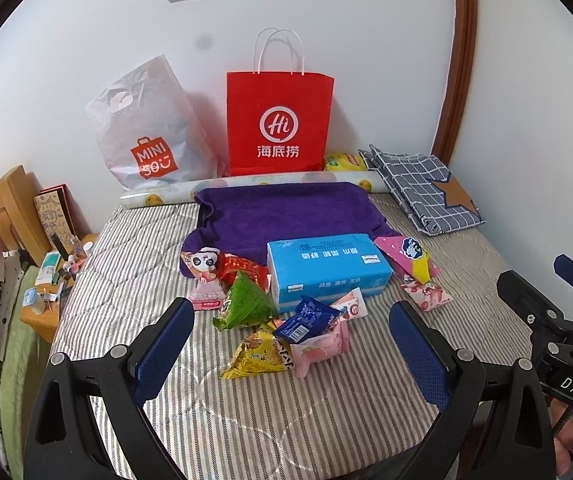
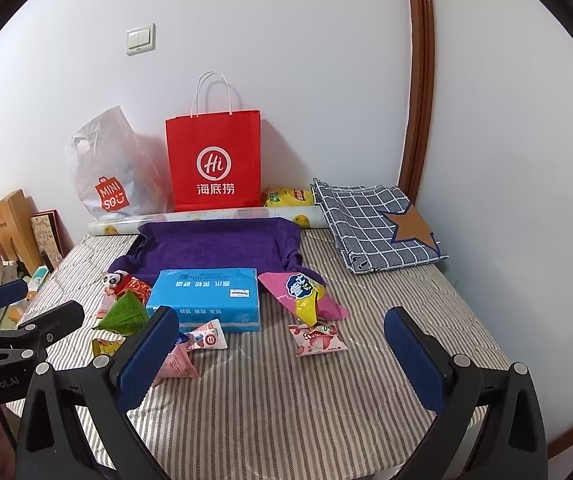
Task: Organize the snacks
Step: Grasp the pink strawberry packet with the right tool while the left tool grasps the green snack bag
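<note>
The snacks lie scattered on the striped bed cover [image 1: 134, 248], clustered around a blue tissue pack [image 1: 326, 270] that sits just in front of a purple towel [image 1: 286, 210]. To the pack's left are a panda-print packet [image 1: 204, 268], a red packet [image 1: 242, 268] and a green triangular packet [image 1: 246, 300]. Nearer the camera, a dark blue packet [image 1: 306, 318] rests on a pink peach-print packet [image 1: 320, 346], with a yellow triangular packet [image 1: 256, 354] touching them and a small pink-and-white packet [image 1: 352, 306] against the tissue pack's front. On the pack's right, a pink-and-yellow packet [image 2: 304, 294] lies partly on the towel's edge, and a pink strawberry-print packet [image 2: 316, 340] sits just in front of it.

The left hand-held gripper [image 1: 292, 354] hovers above the near cluster, jaws spread wide and grasping nothing. The right hand-held gripper [image 2: 282, 360] is likewise released — its fingers stand well apart over bare bed cover, the strawberry-print packet between and beyond them.

Against the wall stand a red paper bag [image 1: 280, 120] and a white Miniso plastic bag [image 1: 146, 136], with a rolled printed sheet [image 1: 158, 196] lying before them. A yellow packet [image 1: 344, 162] is tucked beside the red bag, and a folded checked cloth [image 1: 422, 188] with a star patch lies at the right.
</note>
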The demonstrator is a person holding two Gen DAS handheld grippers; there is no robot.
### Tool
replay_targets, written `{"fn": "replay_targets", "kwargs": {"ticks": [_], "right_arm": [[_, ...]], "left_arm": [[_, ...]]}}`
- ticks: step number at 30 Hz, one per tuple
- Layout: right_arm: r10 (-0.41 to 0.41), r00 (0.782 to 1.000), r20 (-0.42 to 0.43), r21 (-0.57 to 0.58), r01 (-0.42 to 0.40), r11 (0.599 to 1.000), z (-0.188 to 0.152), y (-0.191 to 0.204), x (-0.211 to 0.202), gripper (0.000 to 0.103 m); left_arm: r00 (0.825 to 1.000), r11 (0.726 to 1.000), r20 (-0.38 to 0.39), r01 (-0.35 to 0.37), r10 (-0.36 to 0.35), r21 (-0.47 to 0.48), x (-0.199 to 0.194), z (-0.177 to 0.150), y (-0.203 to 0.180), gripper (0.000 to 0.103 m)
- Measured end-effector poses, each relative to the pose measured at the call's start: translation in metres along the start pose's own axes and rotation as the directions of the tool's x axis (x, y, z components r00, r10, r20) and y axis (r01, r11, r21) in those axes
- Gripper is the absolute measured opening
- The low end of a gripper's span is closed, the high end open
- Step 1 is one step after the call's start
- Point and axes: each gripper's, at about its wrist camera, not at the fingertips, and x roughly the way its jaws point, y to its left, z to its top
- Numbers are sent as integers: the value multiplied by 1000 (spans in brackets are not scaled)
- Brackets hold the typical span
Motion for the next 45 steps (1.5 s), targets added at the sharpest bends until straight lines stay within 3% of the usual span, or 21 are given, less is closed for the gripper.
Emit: {"fn": "replay_targets", "kwargs": {"ticks": [21,43,45], "right_arm": [[5,998,-60,28,-4,1000,-16,-11,21,103],[-1,988,-152,33,6,999,-37,-18,89,103],[-1,988,-157,35,6,999,-39,-22,96,103]], "left_arm": [[998,1000,-67,12,-12,11,21,-8,-14,98],[979,997,-205,-5,-11,-76,93,-28,30,98],[974,996,-227,-11,-10,-91,101,-30,38,90]]}}
